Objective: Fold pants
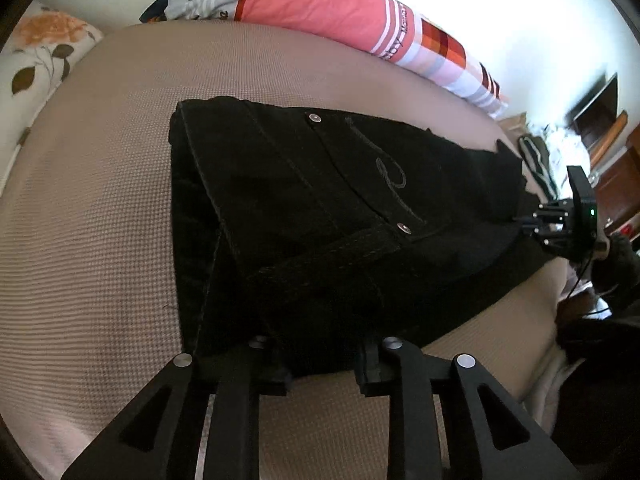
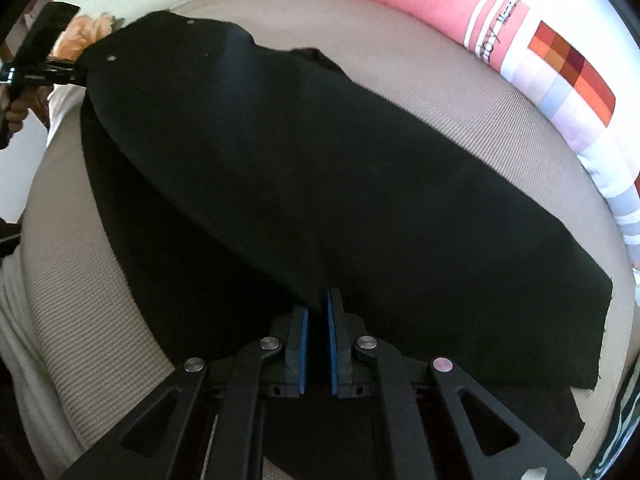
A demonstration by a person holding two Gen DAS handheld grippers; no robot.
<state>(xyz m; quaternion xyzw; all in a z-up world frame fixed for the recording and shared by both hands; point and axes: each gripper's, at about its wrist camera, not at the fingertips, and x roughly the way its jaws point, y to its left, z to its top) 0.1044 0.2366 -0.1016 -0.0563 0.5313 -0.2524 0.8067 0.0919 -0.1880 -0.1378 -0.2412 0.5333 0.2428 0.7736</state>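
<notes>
Beige waffle-weave bedding [image 1: 100, 240] carries the black pants [image 1: 320, 208], laid lengthwise with one leg stacked on the other so a lengthwise fold is squared. The left gripper [image 1: 320, 364], at six o'clock by the waistband, is parted and nothing is pinched (fabric lies just between its tips). The right gripper [image 2: 318, 344] is clenched on the soft, matte leg cloth. A striped pillow [image 1: 320, 4] is seen at twelve o'clock

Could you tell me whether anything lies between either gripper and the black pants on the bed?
Nothing visible does. The left gripper stands open right at the waist end of the black pants, and the right gripper is shut on the fabric along the leg. The beige bed cover around them shows no other objects.
</notes>
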